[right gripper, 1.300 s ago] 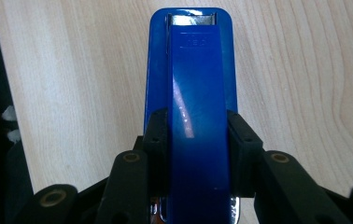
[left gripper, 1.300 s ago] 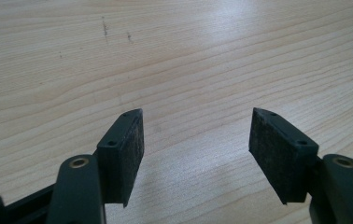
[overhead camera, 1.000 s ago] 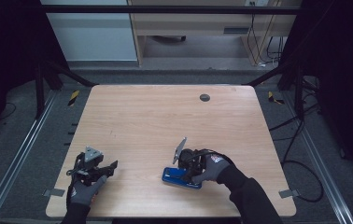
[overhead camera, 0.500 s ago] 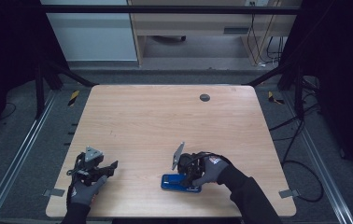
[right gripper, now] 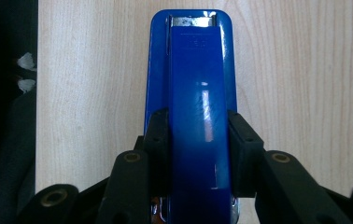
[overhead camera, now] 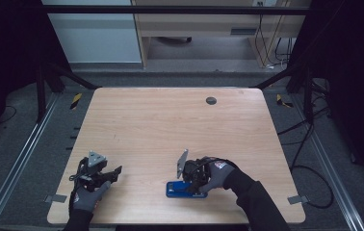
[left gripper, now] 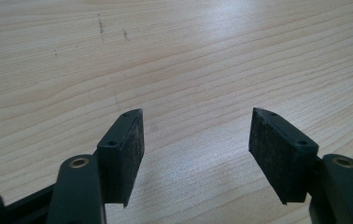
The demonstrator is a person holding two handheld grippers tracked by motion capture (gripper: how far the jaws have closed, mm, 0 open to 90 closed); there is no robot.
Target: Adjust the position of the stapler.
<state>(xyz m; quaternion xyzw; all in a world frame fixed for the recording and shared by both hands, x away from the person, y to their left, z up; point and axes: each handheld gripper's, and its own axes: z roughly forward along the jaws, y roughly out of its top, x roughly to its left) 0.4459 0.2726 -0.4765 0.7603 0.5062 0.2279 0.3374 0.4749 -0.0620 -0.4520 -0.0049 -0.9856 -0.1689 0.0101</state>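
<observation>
Your left hand sits low at the near-left, gloved, holding the left gripper roughly level w/ jaws spread wide, nothing btwn the pads. Your right hand reaches in from the near-right, forearm angled inward; right gripper points down, pads pressed on both sides of what it holds.

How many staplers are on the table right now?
1. A glossy blue plastic stapler lies flat near the front edge of the wooden table, clamped between the right tongs. Nothing suggests another is hidden.
</observation>
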